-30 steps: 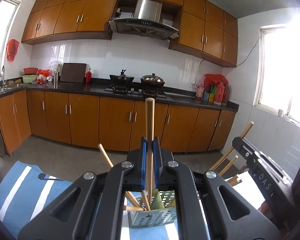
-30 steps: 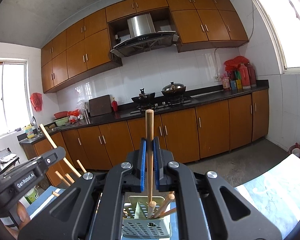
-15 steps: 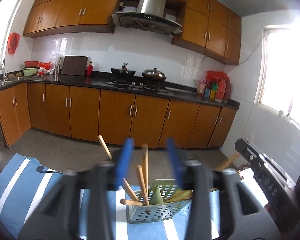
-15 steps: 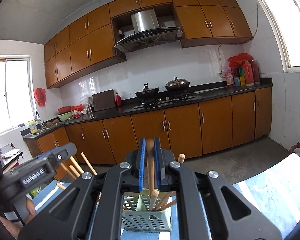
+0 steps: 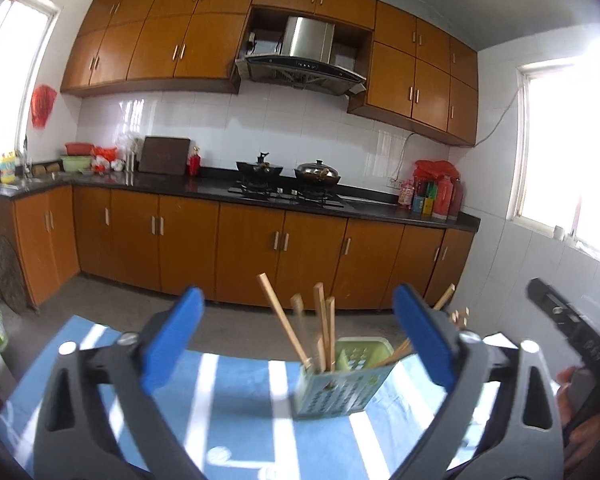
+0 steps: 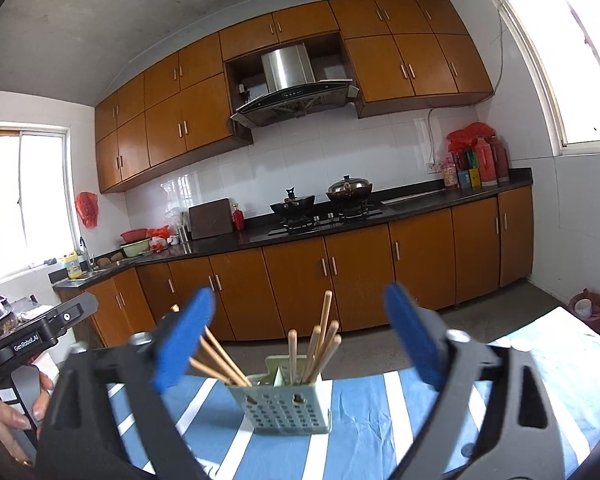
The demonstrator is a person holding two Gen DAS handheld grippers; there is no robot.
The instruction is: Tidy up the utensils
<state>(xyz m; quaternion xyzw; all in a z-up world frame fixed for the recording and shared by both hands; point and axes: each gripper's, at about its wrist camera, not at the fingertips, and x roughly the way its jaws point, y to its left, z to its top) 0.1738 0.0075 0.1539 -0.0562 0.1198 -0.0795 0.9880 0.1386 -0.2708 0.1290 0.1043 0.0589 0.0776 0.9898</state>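
Note:
A pale green perforated utensil holder (image 5: 342,380) (image 6: 286,402) stands on a blue and white striped cloth (image 5: 240,408) (image 6: 400,412). Several wooden chopsticks (image 5: 324,328) (image 6: 320,340) stand in its compartments and lean outward. My left gripper (image 5: 300,340) is wide open and empty, just in front of the holder. My right gripper (image 6: 300,340) is wide open and empty, facing the holder from the other side. The right gripper's body shows at the right edge of the left wrist view (image 5: 560,320). The left gripper's body shows at the left edge of the right wrist view (image 6: 32,336).
Beyond the table is a grey floor and a run of brown cabinets (image 5: 260,240) under a black countertop with pots on a stove (image 6: 324,200). A person's hand (image 6: 12,412) holds the left gripper.
Both grippers were each shut on an upright chopstick over the holder. Both have opened, and the chopsticks now stand in the holder. Both grippers have pulled back a little.

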